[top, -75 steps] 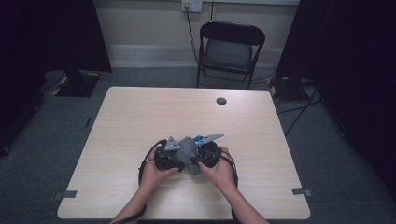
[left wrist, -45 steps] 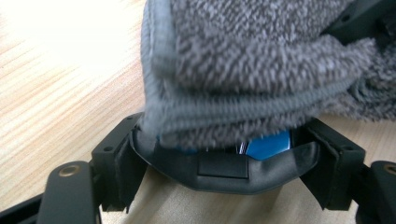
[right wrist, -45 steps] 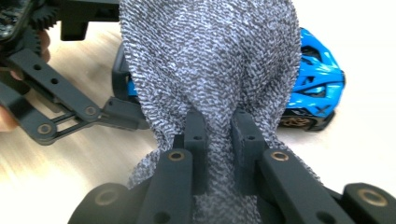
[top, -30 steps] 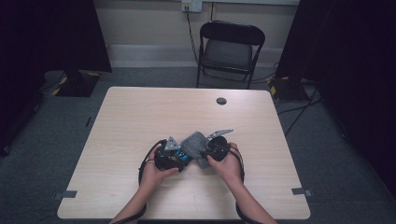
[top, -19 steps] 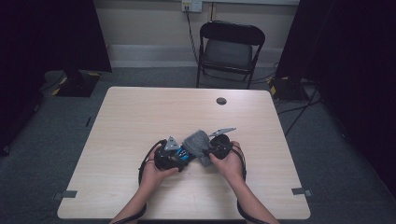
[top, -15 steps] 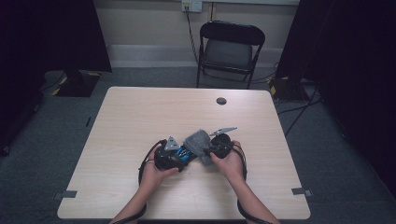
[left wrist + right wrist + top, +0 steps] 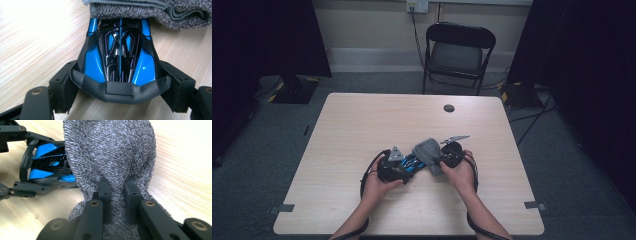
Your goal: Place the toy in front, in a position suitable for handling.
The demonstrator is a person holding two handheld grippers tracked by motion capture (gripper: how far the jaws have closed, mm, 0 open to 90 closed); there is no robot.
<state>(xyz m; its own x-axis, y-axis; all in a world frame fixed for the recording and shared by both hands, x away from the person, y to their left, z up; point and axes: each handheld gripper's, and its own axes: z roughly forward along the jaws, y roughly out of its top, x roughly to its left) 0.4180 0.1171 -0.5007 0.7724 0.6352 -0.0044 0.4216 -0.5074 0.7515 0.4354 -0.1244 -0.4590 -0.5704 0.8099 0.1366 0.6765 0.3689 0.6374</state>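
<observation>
Pale wood grain covers the desk, which fills the middle of the high view. Just left of centre in the lower half, your left gripper has its jaws spread wide around the sides of a blue and black toy car, the pads pressing on the car's flanks. The car lies on the desk, its far end tucked under a grey knitted cloth at the frame's centre. To the right of that, your right gripper has its jaws pressed together, pinching a bunched fold of the cloth, which drapes over the car.
</observation>
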